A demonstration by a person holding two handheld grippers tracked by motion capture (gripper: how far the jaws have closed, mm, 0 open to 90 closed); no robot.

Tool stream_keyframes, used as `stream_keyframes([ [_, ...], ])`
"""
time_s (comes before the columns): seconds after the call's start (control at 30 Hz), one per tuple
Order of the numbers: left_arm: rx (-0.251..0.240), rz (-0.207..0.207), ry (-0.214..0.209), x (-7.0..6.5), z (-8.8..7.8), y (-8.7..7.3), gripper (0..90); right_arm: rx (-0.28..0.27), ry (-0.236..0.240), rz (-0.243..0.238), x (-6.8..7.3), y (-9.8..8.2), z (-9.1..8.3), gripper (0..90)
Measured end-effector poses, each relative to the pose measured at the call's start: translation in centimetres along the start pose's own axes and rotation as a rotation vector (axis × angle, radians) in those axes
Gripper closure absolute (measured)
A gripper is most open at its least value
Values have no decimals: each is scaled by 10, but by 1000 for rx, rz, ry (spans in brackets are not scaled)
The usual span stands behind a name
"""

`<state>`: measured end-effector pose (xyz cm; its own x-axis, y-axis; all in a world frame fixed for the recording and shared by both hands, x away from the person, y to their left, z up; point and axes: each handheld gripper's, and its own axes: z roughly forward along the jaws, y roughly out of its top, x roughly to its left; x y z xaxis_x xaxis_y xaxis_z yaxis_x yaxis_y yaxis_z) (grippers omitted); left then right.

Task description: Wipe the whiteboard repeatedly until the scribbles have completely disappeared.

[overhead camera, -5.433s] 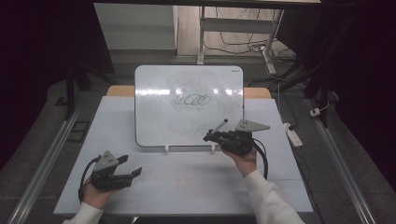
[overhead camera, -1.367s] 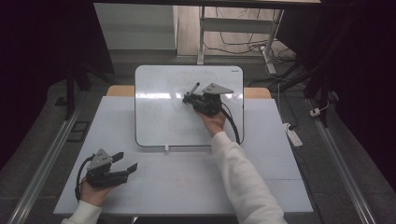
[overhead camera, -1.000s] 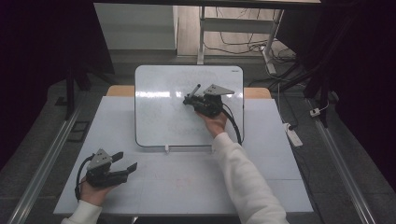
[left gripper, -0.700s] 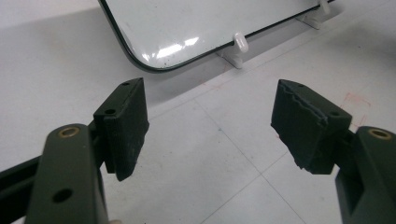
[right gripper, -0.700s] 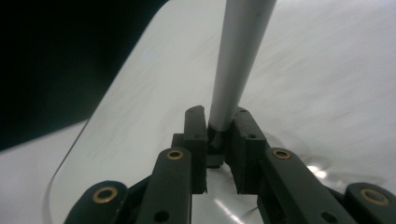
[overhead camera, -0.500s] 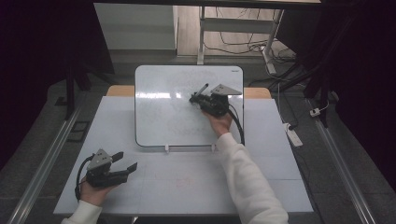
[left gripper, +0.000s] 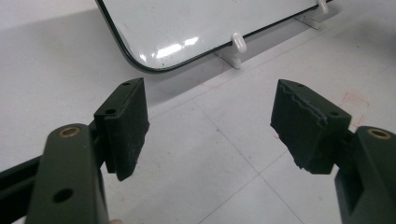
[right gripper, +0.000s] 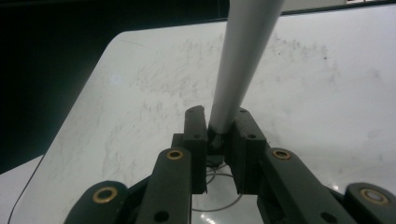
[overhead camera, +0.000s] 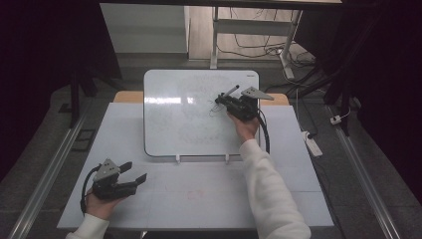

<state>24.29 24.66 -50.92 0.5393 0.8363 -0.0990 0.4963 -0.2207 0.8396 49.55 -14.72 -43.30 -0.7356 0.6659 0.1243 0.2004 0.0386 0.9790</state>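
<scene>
A whiteboard (overhead camera: pixel 174 124) stands tilted on the white table (overhead camera: pixel 209 199), propped on two small white feet. My right gripper (overhead camera: pixel 221 101) is over the board's upper right part, shut on a grey marker (overhead camera: pixel 230 91) that sticks up and away from the jaws. In the right gripper view the marker (right gripper: pixel 243 56) is clamped between the jaws of the right gripper (right gripper: pixel 219 126), its tip down at the whiteboard (right gripper: pixel 327 93), where thin dark lines show. My left gripper (overhead camera: pixel 133 172) rests at the table's near left, open and holding nothing. The same left gripper (left gripper: pixel 210 126) faces the whiteboard's (left gripper: pixel 196 23) lower corner.
Faint grey smears cover much of the board. A white power strip (overhead camera: pixel 309 144) lies on the floor at the right. Desk legs and cables (overhead camera: pixel 249 47) stand beyond the table. Faint red marks (overhead camera: pixel 194 194) show on the near part of the tabletop.
The right gripper rose from the board's lower right to its upper part, then slid rightward over the last second. The dark scribble seen earlier has faded to smears. The left gripper stayed put.
</scene>
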Motion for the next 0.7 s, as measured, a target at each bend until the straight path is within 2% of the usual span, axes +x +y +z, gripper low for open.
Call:
stream_keyframes([
  [0.03,1,-1,0,0,0,0,283,9,7,-6,3,-2,1,781],
  [0.1,3,-4,-1,1,1,0,283,53,64,-32,16,-10,5,781],
  [0.17,5,-1,0,0,2,0,283,86,91,-75,27,-15,10,780],
  [0.23,7,5,-2,-1,2,0,283,77,75,-88,27,-10,13,781],
  [0.33,5,7,0,-1,1,0,283,24,25,-44,15,3,16,781],
  [0.43,1,2,1,1,0,0,284,19,26,-36,17,5,21,781],
  [0.53,2,-2,0,2,0,-1,285,60,77,-73,28,-3,25,781],
  [0.6,3,1,0,2,0,-1,286,57,76,-68,26,-3,24,781],
  [0.7,-1,5,1,0,-1,0,286,18,24,-42,14,3,17,781],
])
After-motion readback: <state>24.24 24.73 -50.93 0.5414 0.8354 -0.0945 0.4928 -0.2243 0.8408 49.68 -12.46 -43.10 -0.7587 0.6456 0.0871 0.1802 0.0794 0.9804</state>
